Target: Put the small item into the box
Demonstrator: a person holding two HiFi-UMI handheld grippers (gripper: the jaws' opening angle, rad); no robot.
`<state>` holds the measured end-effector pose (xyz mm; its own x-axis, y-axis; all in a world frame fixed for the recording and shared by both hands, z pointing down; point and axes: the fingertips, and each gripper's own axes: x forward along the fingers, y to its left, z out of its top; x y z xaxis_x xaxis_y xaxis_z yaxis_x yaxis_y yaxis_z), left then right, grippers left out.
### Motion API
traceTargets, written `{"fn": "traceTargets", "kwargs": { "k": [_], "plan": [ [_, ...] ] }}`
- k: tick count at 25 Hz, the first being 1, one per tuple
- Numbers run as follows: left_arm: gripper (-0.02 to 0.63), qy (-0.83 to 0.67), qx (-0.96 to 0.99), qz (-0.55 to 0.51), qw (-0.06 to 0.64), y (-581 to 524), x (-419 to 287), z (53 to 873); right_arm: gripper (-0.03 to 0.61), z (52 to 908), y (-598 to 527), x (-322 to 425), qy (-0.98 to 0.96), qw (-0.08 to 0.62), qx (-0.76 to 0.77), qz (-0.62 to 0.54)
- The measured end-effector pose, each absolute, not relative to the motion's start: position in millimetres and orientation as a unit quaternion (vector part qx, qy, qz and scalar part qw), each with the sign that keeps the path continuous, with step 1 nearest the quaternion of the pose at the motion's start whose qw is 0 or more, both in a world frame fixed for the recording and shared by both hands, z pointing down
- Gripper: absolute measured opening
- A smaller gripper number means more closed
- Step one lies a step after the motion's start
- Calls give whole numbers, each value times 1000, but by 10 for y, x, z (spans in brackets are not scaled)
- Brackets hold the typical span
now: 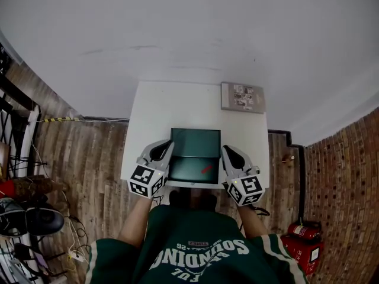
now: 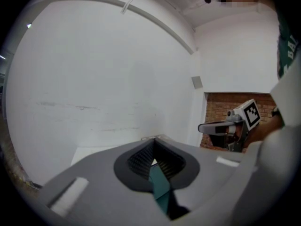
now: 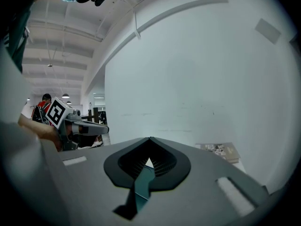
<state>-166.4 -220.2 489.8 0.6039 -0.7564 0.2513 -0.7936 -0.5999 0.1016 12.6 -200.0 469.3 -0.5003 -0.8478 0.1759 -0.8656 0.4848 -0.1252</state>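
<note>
A dark green box (image 1: 195, 142) stands open at the near middle of the white table (image 1: 155, 108). A small red item (image 1: 206, 168) lies inside its lower half. My left gripper (image 1: 168, 147) is at the box's left edge and my right gripper (image 1: 225, 151) at its right edge. In the left gripper view the jaws (image 2: 153, 143) meet at their tips with a green strip of the box (image 2: 160, 185) between them. The right gripper view shows the same: jaws (image 3: 149, 140) closed on a green edge (image 3: 141, 183).
A grey booklet (image 1: 243, 97) lies at the table's far right corner, also in the right gripper view (image 3: 219, 149). A white wall rises behind the table. Brick floor surrounds it, with a red fire extinguisher (image 1: 302, 242) at the right and clutter at the left.
</note>
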Motion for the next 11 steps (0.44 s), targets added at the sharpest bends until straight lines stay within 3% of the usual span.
{"fn": "traceTargets", "kwargs": {
  "k": [11],
  "plan": [
    [51,-424,894,98,106,-2164,-1565,4969,2,4724,-1958,191,-858,45,502,102]
  ]
}}
